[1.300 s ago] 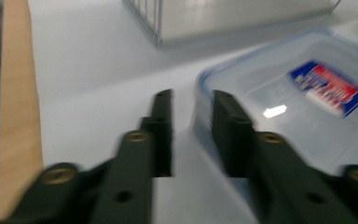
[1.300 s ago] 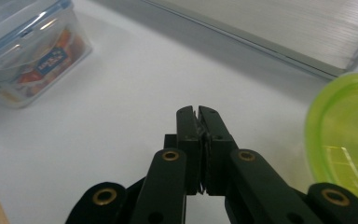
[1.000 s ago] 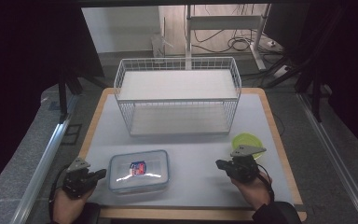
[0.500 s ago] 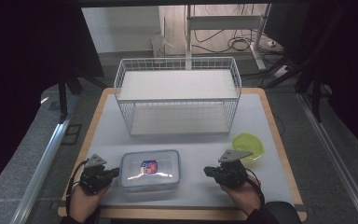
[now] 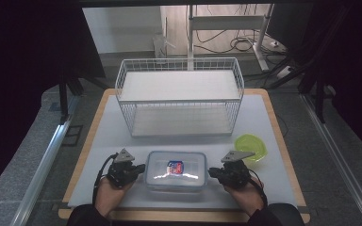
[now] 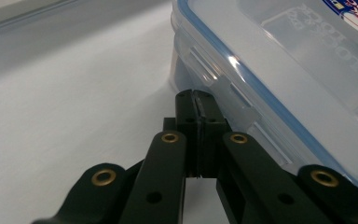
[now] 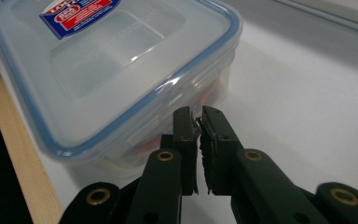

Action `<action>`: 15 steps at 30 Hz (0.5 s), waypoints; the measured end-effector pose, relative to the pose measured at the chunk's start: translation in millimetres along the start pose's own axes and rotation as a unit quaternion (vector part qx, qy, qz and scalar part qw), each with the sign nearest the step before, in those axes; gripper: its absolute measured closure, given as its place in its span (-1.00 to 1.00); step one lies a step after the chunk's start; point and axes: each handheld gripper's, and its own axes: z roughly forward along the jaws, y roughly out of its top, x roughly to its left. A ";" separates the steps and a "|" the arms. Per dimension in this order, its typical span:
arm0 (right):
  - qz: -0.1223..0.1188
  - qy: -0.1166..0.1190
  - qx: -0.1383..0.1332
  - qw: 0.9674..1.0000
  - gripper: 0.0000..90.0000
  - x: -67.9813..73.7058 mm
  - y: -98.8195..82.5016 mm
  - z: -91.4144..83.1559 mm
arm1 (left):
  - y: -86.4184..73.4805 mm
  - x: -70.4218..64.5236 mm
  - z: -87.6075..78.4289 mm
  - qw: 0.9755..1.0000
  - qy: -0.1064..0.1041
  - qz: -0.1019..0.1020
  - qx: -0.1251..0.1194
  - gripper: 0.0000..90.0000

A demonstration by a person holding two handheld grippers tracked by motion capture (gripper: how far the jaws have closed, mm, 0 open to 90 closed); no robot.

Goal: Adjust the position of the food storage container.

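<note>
So the clear plastic container (image 5: 175, 170) with the blue-rimmed lid sat on the white counter (image 5: 122, 136), right between the two grippers. The left gripper (image 5: 140, 168) had its jaws pressed fully together with nothing in them, and its tip was at the container's short side; in the left gripper view (image 6: 196, 95) the tip sat just beside the lid's side latch (image 6: 223, 86), though I couldn't really tell if it was actually touching or just a hair off. The right gripper (image 5: 211, 172) was at the opposite short side, jaws nearly together with only a thin slit between the pads, nothing caught in there. In the right gripper view (image 7: 197, 116) the tip was up against the container's corner under the lid rim. A red and blue label (image 5: 175, 165) was on the lid, about midway between both grippers. Beyond the right gripper, a bit outward, was a yellow-green bowl (image 5: 251, 145). Well past both grippers, further up the counter, stood a white wire basket (image 5: 179, 96).
</note>
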 end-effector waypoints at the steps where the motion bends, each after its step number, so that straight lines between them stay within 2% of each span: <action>1: 0.000 0.000 0.000 1.000 0.88 0.0 0.0 0.0 | 1.5 -1.6 1.6 1.000 0.002 0.002 0.001 1.00; 8: 0.015 -0.033 0.011 0.999 0.98 -9.9 -2.6 -3.4 | 11.8 -12.3 13.4 1.000 -0.008 0.012 0.004 1.00; 15: 0.026 -0.047 0.015 0.998 0.99 -16.9 -1.3 -1.4 | 12.9 -15.7 15.3 1.000 -0.016 0.016 0.005 1.00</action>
